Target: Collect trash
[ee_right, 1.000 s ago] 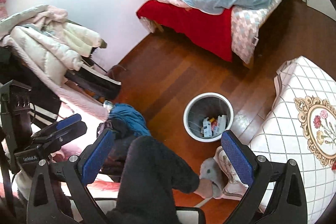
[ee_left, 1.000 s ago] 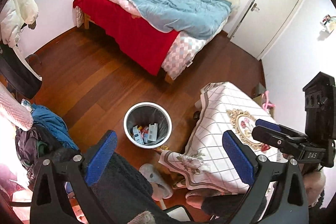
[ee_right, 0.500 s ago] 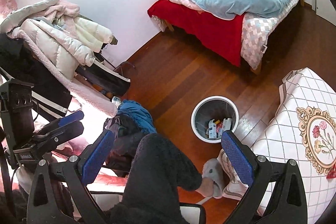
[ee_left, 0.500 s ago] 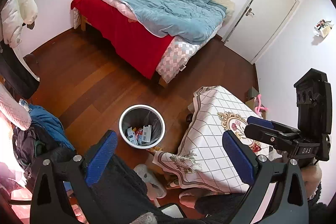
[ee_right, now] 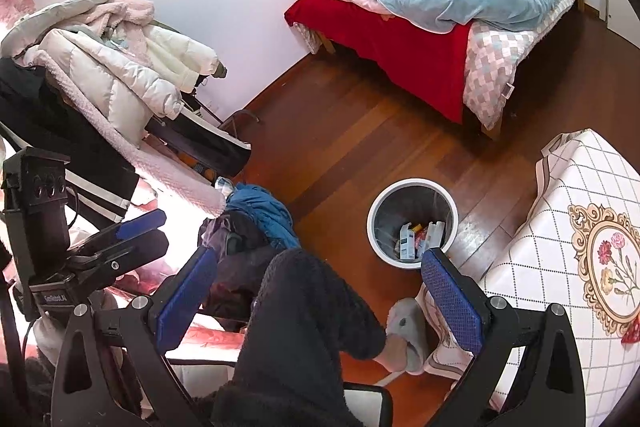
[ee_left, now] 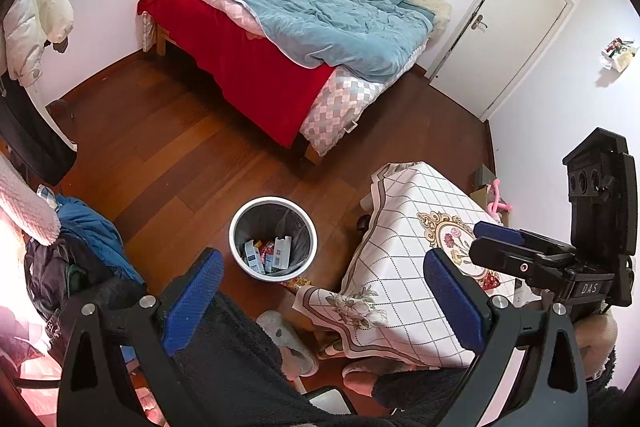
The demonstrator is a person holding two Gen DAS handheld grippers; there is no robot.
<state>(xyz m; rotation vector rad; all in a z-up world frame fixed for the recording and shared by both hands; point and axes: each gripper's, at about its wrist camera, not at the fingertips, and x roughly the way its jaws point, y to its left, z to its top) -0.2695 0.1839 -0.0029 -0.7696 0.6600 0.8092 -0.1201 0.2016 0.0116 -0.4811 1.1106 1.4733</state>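
A white-rimmed trash bin (ee_left: 240, 227) with a grey liner stands on the wood floor and holds several cartons and wrappers (ee_left: 267, 255). My left gripper (ee_left: 322, 301) hovers high above the floor, open and empty, with the bin just beyond its left pad. From the right wrist, the bin (ee_right: 376, 219) and its trash (ee_right: 416, 241) lie beside the right pad of my right gripper (ee_right: 318, 301), also open and empty. A small patterned wrapper (ee_left: 297, 282) lies on the floor by the bin. A red scrap (ee_left: 490, 282) sits on the table.
A table with a white checked cloth (ee_left: 400, 267) stands right of the bin. The person's dark-trousered legs and grey slippers (ee_right: 404, 327) are below the grippers. Piled clothes (ee_right: 100, 67) fill the left side. A bed (ee_left: 304, 39) and a shut door (ee_left: 508, 27) lie beyond.
Both views have drifted slightly, with the table corner edging left in the left wrist view and the bin edging right in the right one. Both grippers stay open and empty.
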